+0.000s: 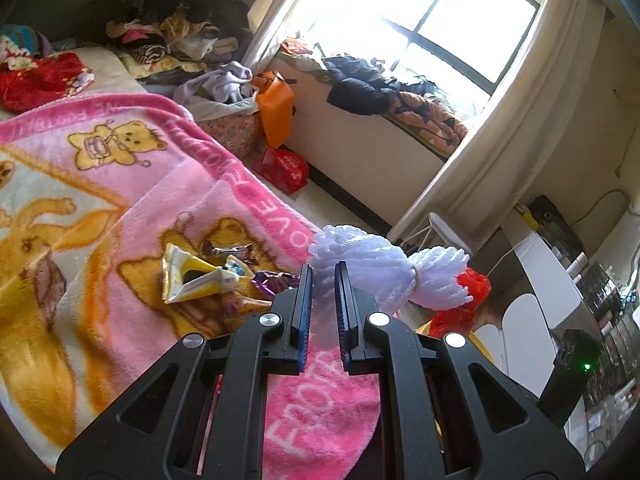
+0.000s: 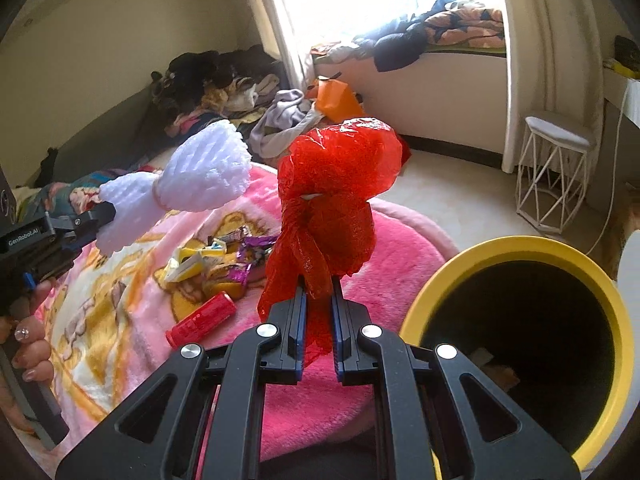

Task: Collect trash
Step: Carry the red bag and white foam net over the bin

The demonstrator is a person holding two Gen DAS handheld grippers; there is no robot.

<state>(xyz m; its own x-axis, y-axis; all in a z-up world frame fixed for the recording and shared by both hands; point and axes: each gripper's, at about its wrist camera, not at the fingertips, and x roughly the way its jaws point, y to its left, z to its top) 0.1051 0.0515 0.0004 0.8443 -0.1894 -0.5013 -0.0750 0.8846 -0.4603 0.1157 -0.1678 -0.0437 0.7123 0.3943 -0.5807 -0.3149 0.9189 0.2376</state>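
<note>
Both grippers loaded, held above the pink teddy-print fleece blanket (image 2: pixel 340 400). Left gripper (image 1: pixel 323 280) jaws nearly closed, pinching a white foam fruit net (image 1: pixel 372 268). Right gripper (image 2: pixel 319 294) jaws fully closed on a crumpled red plastic mesh bag (image 2: pixel 332 200), which stands up from the tips. Yellow-rimmed round bin (image 2: pixel 520 248) sits just right of the right gripper. Best move: carry each piece over the dark opening before releasing; both are light and may snag the pads. Left on the blanket: shiny candy wrappers (image 2: pixel 244 256), red cylindrical can (image 2: pixel 202 318).
</note>
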